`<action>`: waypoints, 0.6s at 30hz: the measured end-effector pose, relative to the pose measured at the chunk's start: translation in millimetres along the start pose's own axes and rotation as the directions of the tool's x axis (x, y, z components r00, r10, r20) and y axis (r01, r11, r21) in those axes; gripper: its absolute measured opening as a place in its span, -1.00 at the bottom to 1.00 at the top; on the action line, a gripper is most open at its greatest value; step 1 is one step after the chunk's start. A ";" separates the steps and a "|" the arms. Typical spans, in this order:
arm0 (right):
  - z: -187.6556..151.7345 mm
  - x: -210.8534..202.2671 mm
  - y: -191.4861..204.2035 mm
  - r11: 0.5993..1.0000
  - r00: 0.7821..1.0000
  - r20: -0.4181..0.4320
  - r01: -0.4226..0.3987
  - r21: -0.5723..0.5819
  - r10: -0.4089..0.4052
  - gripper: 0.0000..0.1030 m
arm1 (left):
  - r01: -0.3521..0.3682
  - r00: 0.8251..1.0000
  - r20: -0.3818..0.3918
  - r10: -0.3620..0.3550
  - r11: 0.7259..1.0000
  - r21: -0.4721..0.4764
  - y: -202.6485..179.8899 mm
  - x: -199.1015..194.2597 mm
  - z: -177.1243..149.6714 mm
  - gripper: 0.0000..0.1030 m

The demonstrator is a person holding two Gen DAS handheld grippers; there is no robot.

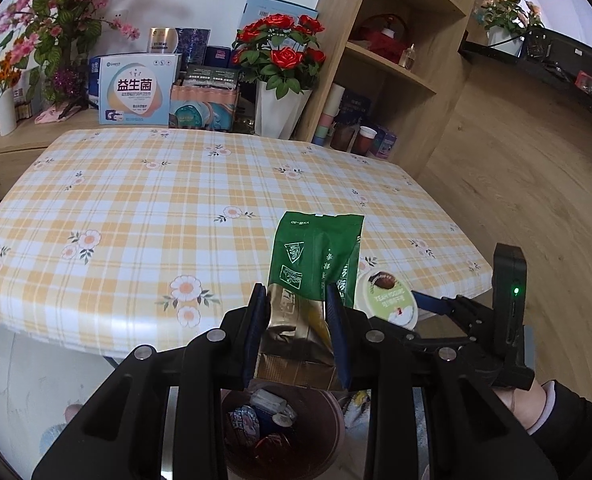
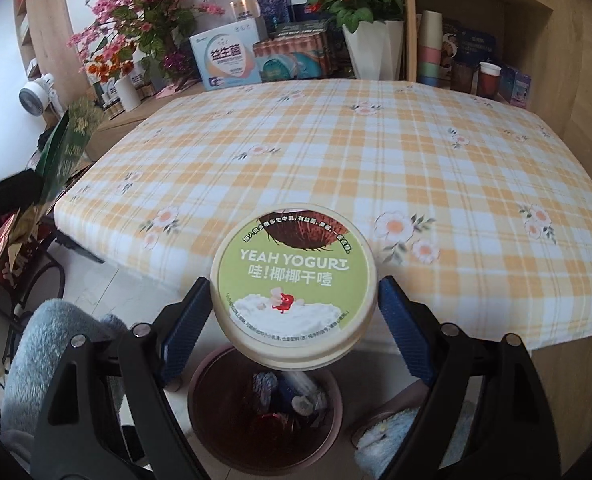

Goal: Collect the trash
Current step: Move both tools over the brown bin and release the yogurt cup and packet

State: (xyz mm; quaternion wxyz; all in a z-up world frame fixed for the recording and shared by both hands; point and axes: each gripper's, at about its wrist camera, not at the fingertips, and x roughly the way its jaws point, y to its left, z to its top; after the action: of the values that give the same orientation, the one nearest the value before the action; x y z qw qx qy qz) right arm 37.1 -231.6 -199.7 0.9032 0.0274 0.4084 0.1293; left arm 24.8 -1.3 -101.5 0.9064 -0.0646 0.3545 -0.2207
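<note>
Checked yellow-and-white cloth with little flowers covers the table (image 2: 376, 152), which shows no loose litter on the part in view; shelves, boxed goods and vases of artificial flowers stand beyond its far edge. Everything below is placed against the brown bin (image 2: 215, 432) on the floor just off the table's near edge.

Directly above the bin's mouth, the left gripper (image 1: 298, 332) has its blue pads clamped on the gold lower end of a green tea packet (image 1: 316, 256), whose top sticks up and forward over the table's near edge. Beside it, also above the bin, the right gripper (image 2: 291, 320) holds a round yogurt tub (image 2: 293, 280) by its sides, jaws spread wide around it, green lid facing the camera. In the left wrist view the tub (image 1: 386, 300) sits just right of the packet.

Inside the bin several wrappers and a small cup lid (image 1: 255, 424) already lie at the bottom, so part of the collecting looks done. What seems left is letting go of both pieces so they fall in; both look well placed for that. A blue fluffy slipper (image 2: 55, 340) lies on the floor left of the bin
</note>
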 end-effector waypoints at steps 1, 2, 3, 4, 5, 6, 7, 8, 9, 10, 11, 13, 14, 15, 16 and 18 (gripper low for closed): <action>-3.9 -1.3 3.7 1.000 1.000 -0.004 -0.003 -0.004 0.003 0.62 | -0.001 1.000 0.003 0.001 1.000 0.000 -0.2 -3.1 -2.9 -0.42; -7.2 -2.5 6.4 1.000 1.000 -0.009 -0.006 -0.007 0.006 0.62 | -0.001 1.000 0.005 0.001 1.000 -0.001 -0.3 -6.0 -5.5 -0.42; -10.8 -3.3 8.7 1.000 1.000 -0.016 -0.010 -0.010 0.010 0.62 | 0.000 1.000 0.007 0.000 1.000 -0.004 -0.4 -8.7 -8.2 -0.42; -15.7 -4.3 11.6 1.000 1.000 -0.027 -0.015 -0.011 0.015 0.62 | 0.002 1.000 0.008 -0.001 1.000 -0.007 -0.4 -11.3 -11.1 -0.42; -18.2 -5.0 12.8 1.000 0.999 -0.031 -0.017 -0.011 0.017 0.62 | 0.003 1.000 0.008 -0.003 1.000 -0.009 -0.8 -13.3 -13.2 -0.42; -21.2 -5.8 14.4 1.000 0.999 -0.036 -0.021 -0.012 0.020 0.62 | 0.005 1.000 0.010 -0.005 1.000 -0.012 -0.6 -15.8 -16.0 -0.42; -25.3 -6.1 16.1 1.000 0.999 -0.045 -0.024 -0.014 0.023 0.62 | 0.004 1.000 0.010 -0.004 1.000 -0.013 -0.5 -17.4 -18.1 -0.42; -28.4 -5.9 17.5 1.000 0.998 -0.054 -0.027 -0.015 0.026 0.62 | 0.004 1.000 0.009 -0.004 1.000 -0.015 -0.1 -19.3 -21.1 -0.42; -31.5 -5.2 18.9 0.999 0.998 -0.063 -0.031 -0.016 0.030 0.62 | 0.004 1.000 0.008 -0.004 1.000 -0.018 0.6 -20.5 -23.5 -0.42; -33.6 -4.6 19.6 0.999 0.997 -0.070 -0.034 -0.016 0.033 0.62 | 0.004 1.000 0.004 -0.003 1.000 -0.022 1.7 -20.9 -25.4 -0.42; -35.8 -3.6 20.6 0.999 0.996 -0.079 -0.036 -0.016 0.035 0.63 | 0.003 1.000 0.002 -0.003 1.000 -0.027 2.8 -21.3 -27.3 -0.42; -38.8 -1.7 22.5 0.999 0.995 -0.092 -0.043 -0.015 0.041 0.63 | 0.010 1.000 -0.001 -0.010 0.999 -0.037 4.8 -21.9 -29.6 -0.42; -39.8 -0.7 23.3 0.999 0.994 -0.099 -0.048 -0.015 0.046 0.63 | 0.015 1.000 -0.002 -0.015 0.999 -0.044 5.6 -21.9 -30.4 -0.42; -41.3 1.0 25.1 0.998 0.993 -0.108 -0.054 -0.017 0.052 0.63 | 0.019 1.000 -0.003 -0.019 0.999 -0.048 6.1 -21.6 -31.2 -0.42; -42.5 2.3 26.8 0.998 0.992 -0.113 -0.058 -0.021 0.055 0.63 | 0.020 1.000 -0.004 -0.020 0.999 -0.050 6.2 -21.0 -31.5 -0.42; -44.8 5.7 29.8 0.997 0.990 -0.126 -0.064 -0.030 0.060 0.64 | 0.022 1.000 -0.010 -0.022 0.998 -0.053 6.7 -18.1 -32.6 -0.42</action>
State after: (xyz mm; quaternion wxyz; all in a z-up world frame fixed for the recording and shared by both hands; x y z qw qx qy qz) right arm 1.1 -204.0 -229.1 0.8717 0.0166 0.4609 0.1656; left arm -6.6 14.0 -116.3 0.9000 -0.0914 0.3640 -0.2216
